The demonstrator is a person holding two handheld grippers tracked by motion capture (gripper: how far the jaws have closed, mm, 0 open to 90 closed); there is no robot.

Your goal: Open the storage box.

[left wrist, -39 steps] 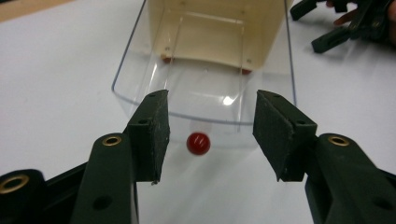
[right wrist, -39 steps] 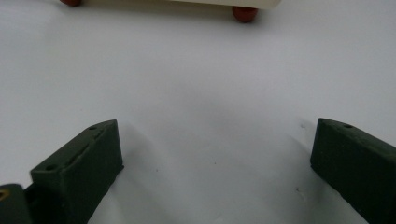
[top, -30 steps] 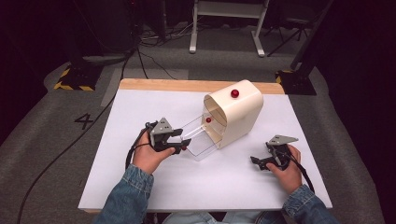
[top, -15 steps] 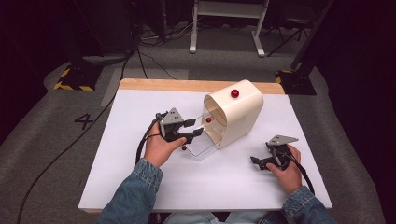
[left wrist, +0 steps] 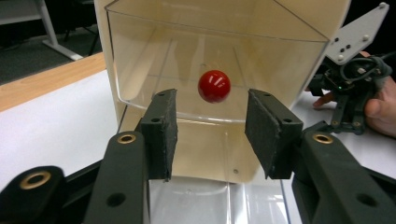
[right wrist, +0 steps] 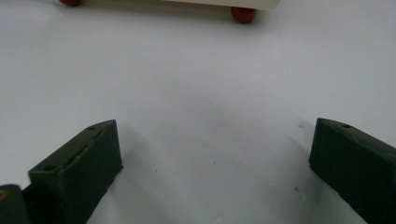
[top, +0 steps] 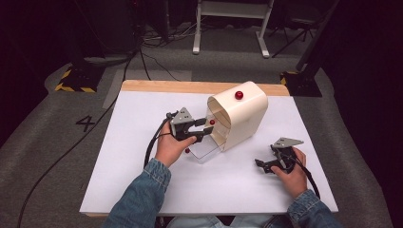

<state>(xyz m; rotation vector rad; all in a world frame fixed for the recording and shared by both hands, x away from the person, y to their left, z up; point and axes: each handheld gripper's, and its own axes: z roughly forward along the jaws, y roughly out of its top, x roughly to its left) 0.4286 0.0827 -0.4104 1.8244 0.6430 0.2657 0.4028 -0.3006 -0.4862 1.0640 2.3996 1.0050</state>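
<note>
Red and glossy, the knob (left wrist: 214, 86) on the clear door (left wrist: 187, 70) of the cream box (top: 240, 116) near the surface's far edge looks hard and slippery; I am closing the left hand-held gripper (left wrist: 211, 135), jaws not yet touching it, around its sides, while the right hand-held gripper (right wrist: 212, 163) is resting open.

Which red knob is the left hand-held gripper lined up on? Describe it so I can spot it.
Find the cream bread box on the white table. At its open front hangs a clear door; the red knob sits on it, just beyond the left hand-held gripper. The other red knob sits on the box's top.
</note>
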